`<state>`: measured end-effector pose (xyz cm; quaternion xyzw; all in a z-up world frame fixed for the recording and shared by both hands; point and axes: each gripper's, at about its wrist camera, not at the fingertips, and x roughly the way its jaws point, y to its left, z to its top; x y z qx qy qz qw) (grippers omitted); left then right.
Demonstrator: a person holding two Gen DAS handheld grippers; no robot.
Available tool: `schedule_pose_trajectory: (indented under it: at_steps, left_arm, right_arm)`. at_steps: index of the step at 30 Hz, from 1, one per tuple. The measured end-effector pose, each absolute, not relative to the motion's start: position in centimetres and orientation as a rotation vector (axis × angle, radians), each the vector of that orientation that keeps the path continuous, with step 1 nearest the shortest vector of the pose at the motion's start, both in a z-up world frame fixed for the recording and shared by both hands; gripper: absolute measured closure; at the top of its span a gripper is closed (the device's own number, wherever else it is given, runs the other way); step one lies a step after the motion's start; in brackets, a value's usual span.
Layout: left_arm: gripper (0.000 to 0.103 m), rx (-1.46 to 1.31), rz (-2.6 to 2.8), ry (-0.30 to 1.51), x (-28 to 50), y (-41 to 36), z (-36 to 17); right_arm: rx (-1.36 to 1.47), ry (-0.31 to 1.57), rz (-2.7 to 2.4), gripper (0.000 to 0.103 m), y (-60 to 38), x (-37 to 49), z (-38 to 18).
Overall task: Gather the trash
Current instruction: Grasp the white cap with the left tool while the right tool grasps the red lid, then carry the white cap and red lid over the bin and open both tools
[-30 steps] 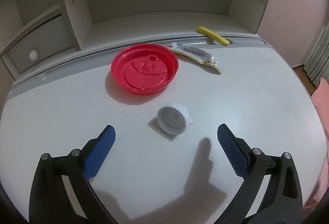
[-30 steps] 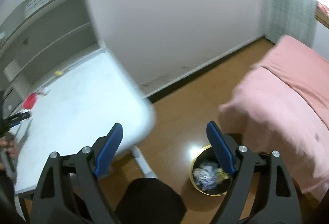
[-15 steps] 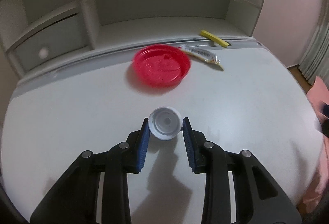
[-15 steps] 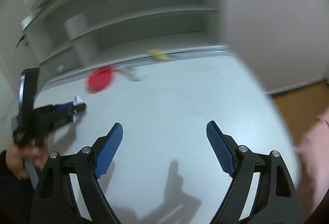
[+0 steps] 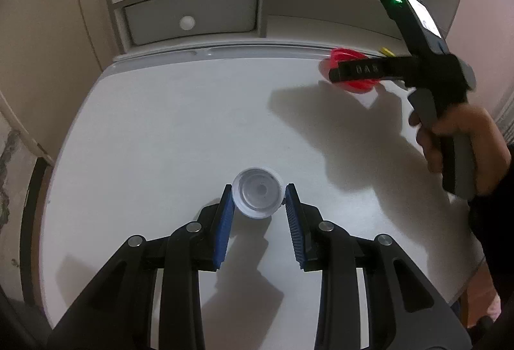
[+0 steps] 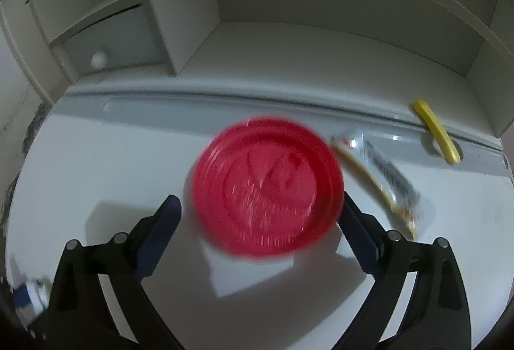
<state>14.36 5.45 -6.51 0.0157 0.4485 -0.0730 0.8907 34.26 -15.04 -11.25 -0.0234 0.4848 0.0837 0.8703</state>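
Red lid (image 6: 268, 186) between right gripper (image 6: 261, 212) jaws; wrapper (image 6: 382, 173), yellow strip (image 6: 437, 135) beside.

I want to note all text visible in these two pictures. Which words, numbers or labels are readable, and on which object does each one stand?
"0A8", roughly: raised characters on the right hand-held gripper, side bar; blurred, reading uncertain.
Foil wrapper: dark print, too blurred to read.
Red plastic lid: embossed marks, motion-blurred, unreadable.
White cap, yellow strip: no text seen.
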Motion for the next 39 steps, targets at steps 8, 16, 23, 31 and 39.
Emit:
schedule_pose_trajectory:
  at_steps: [8, 16, 23, 31, 39]
  left_arm:
    - [0.072, 0.044, -0.165, 0.911, 14.0, 5.2, -5.8]
    - [0.072, 0.117, -0.301, 0.856, 13.9, -2.6, -4.2]
    - [0.072, 0.207, -0.617, 0.789, 11.3, -17.9, -3.6]
    - [0.072, 0.348, -1.036, 0.776, 2.5, -36.0, -5.2]
    - [0.072, 0.481, -1.232, 0.79, -3.6, -45.8, -9.5]
  right_arm:
    - [-0.119, 0.963, 0.168, 0.027, -15.0, 32.5, -9.7]
    - [-0.005, 0.837, 0.081, 0.026, -25.0, 21.5, -4.1]
    - [0.147, 0.779, -0.297, 0.025, -41.3, 6.8, -4.6]
    - [0.401, 0.819, -0.673, 0.025, -56.2, -9.8, -9.8]
    - [0.581, 0.906, -0.764, 0.025, -63.1, -15.4, -15.8]
